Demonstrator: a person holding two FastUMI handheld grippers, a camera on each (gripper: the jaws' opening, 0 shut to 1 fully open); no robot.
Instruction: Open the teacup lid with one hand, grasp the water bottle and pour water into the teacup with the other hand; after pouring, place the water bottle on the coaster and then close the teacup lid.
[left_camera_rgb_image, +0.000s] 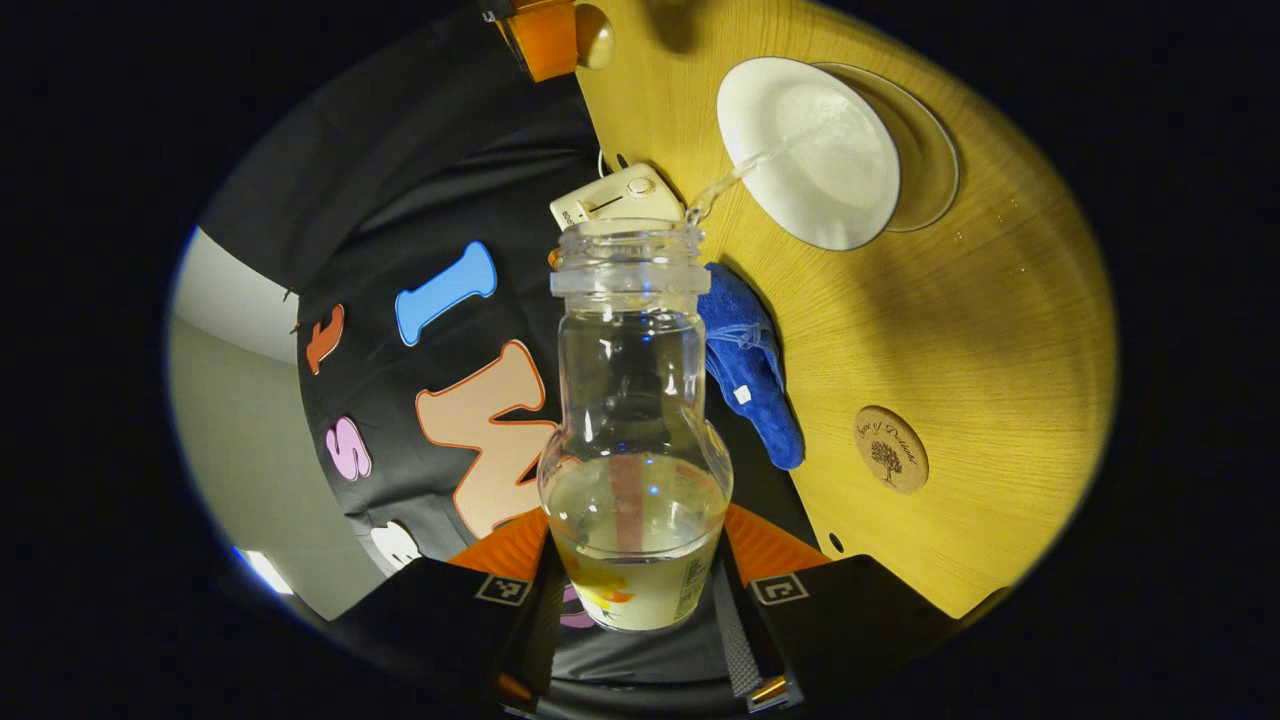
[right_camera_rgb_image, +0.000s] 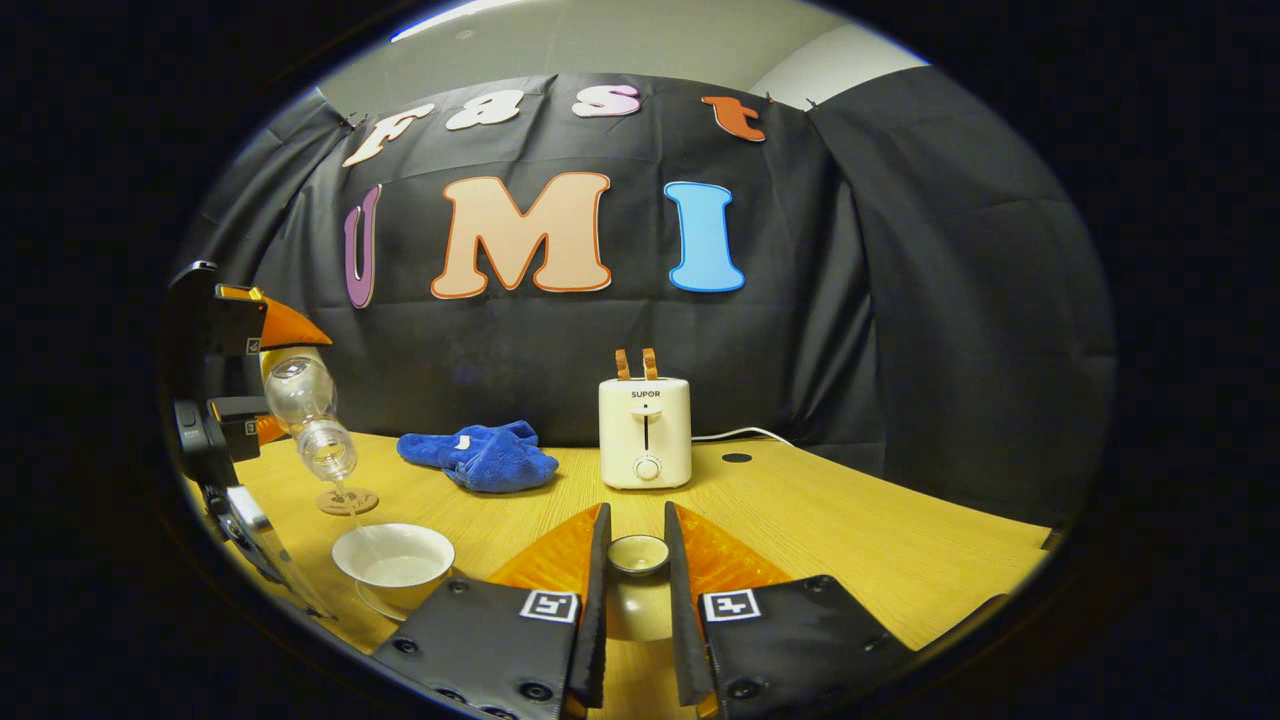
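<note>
A: So, what does the surface look like, and the room?

B: One light wooden table (right_camera_rgb_image: 820, 520) stands against a wall draped in black cloth (right_camera_rgb_image: 900, 300), with a pale plain wall above it.

A: How many things are on the table?

B: One white toaster (right_camera_rgb_image: 645, 432) at the back with two slices poking out of its top, one crumpled blue cloth (right_camera_rgb_image: 482, 455) just to its left, one round wooden coaster (left_camera_rgb_image: 891, 449) bare on the wood, and one white teacup (left_camera_rgb_image: 808, 152) sitting on a clear glass saucer (left_camera_rgb_image: 925, 150).

A: Where is the water bottle?

B: One clear water bottle (left_camera_rgb_image: 634, 440), uncapped and partly filled, is clamped between both fingers of the left gripper (left_camera_rgb_image: 636, 590). It is tipped mouth-down above the teacup, and a thin stream of water falls into the cup. In the right gripper view the bottle (right_camera_rgb_image: 308, 415) hangs above and left of the coaster.

A: And the other claw?

B: The right gripper (right_camera_rgb_image: 637, 575) is closed on the knob of the teacup lid (right_camera_rgb_image: 638, 553), holding it off to the right of the open cup.
</note>
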